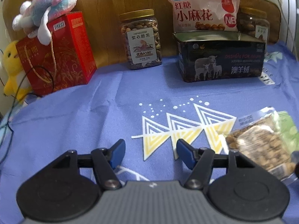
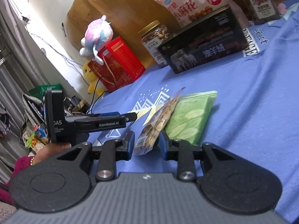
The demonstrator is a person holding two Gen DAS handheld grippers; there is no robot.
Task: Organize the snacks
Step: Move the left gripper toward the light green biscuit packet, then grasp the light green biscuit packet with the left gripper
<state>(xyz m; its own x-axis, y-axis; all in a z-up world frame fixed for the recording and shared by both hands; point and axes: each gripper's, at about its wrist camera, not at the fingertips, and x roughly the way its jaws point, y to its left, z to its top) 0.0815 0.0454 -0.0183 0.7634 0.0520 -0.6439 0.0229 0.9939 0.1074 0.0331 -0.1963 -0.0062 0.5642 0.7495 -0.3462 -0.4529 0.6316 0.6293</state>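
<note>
The left gripper (image 1: 150,154) hovers over the blue cloth (image 1: 93,115), jaws spread with nothing between them. The right gripper (image 2: 146,144) has its jaws parted around the near end of the nut bag (image 2: 158,123) — the bag stands between the blue pads (image 2: 130,145), but whether they press on it cannot be told. That bag tilts up on edge, leaning over the green packet (image 2: 190,117), which lies flat on the cloth beside it. In the left wrist view the nut bag (image 1: 261,145) sits at the right edge, partly blurred.

Further back stands the dark tin (image 1: 222,59), open on top, with the pink bag (image 1: 201,9) upright behind it. A nut jar (image 1: 142,39) stands left of the tin — a second jar (image 1: 254,24) right of the pink bag. The red box (image 1: 59,54) is at the far left, a plush toy (image 1: 48,5) on top and a yellow plush (image 1: 13,67) beside it.
</note>
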